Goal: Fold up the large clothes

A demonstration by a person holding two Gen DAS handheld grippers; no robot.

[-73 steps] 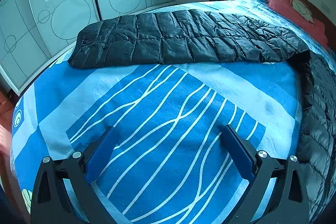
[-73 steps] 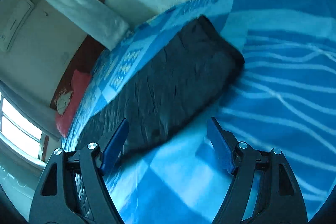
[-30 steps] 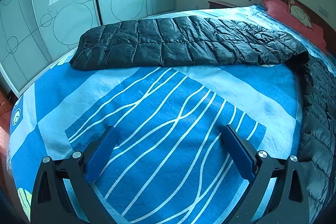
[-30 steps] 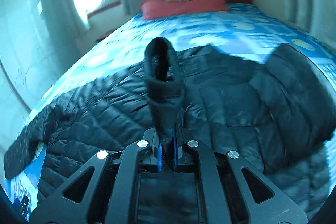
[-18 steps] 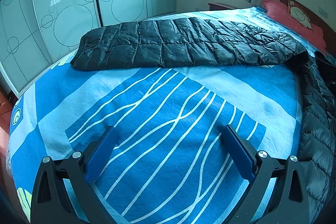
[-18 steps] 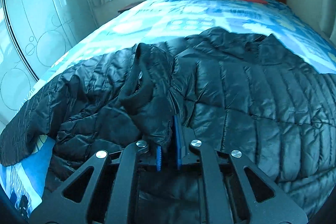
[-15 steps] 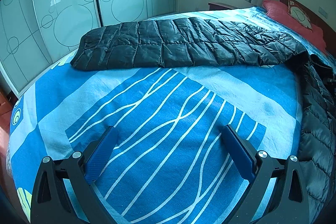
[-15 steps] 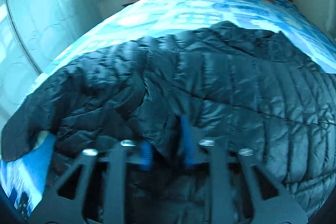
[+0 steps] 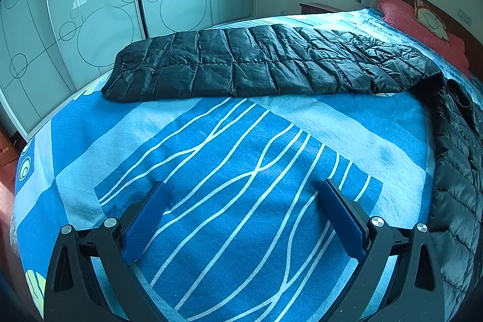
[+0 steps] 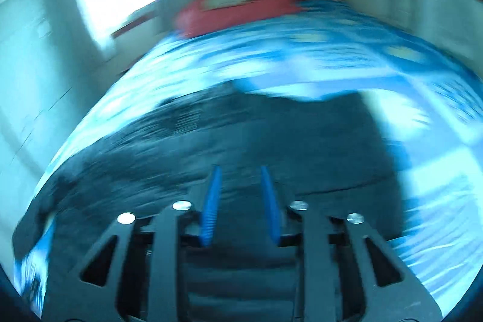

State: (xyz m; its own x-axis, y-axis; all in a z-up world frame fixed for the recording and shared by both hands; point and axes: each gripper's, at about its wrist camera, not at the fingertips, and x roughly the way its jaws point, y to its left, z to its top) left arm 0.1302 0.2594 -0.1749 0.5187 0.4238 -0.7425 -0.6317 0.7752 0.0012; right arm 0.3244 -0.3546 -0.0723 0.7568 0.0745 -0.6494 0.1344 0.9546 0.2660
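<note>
Blue patterned bed lies under the left claw, spread wide and empty. Beyond it, the black jacket stretches across the far side. Right claw, blurred, gapes narrowly over the jacket, gripping nothing.

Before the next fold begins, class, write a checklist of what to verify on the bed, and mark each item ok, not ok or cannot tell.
1. Left gripper open and holding nothing, above the blue bedspread: ok.
2. Right gripper parted with nothing between its pads: ok, though the view is blurred.
3. Black down jacket sleeve lies stretched flat on the bedspread: ok.
4. Jacket body under the right gripper lies smooth: cannot tell, motion blur.
5. Red pillow lies apart from the jacket: ok.
6. Right wrist view sharp enough to pick a grasp point: not ok.
</note>
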